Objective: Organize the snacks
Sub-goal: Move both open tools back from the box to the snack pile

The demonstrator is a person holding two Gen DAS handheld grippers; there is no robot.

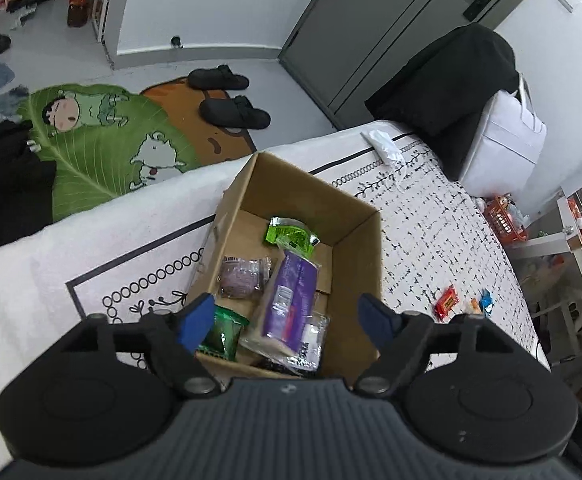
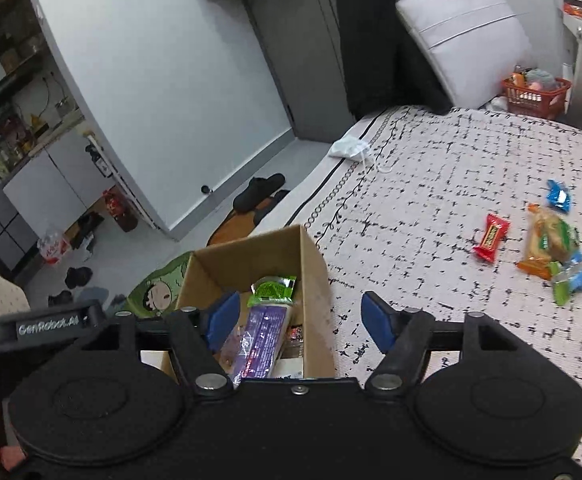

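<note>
An open cardboard box (image 1: 355, 216) (image 2: 311, 256) stands on the patterned bedspread. Inside lie a purple packet (image 1: 291, 292) (image 2: 261, 340), a bright green packet (image 1: 291, 236) (image 2: 271, 290), a round purplish wrapped snack (image 1: 241, 278) and a dark green packet (image 1: 225, 332). My left gripper (image 1: 287, 320) hovers open over the box, nothing between its blue pads. My right gripper (image 2: 299, 320) is open too, over the box's right wall, holding nothing. Loose snacks lie on the bed to the right: a red bar (image 2: 491, 238) (image 1: 445, 302), an orange-green packet (image 2: 547, 242), blue packets (image 2: 559, 196).
A white mask (image 2: 349, 148) (image 1: 385, 146) lies near the bed's far edge. A black garment (image 1: 447, 80) and white bag (image 2: 463, 28) stand behind the bed, with a red basket (image 2: 535, 96) beside. Slippers (image 1: 233, 114) and a cartoon rug (image 1: 103, 140) lie on the floor.
</note>
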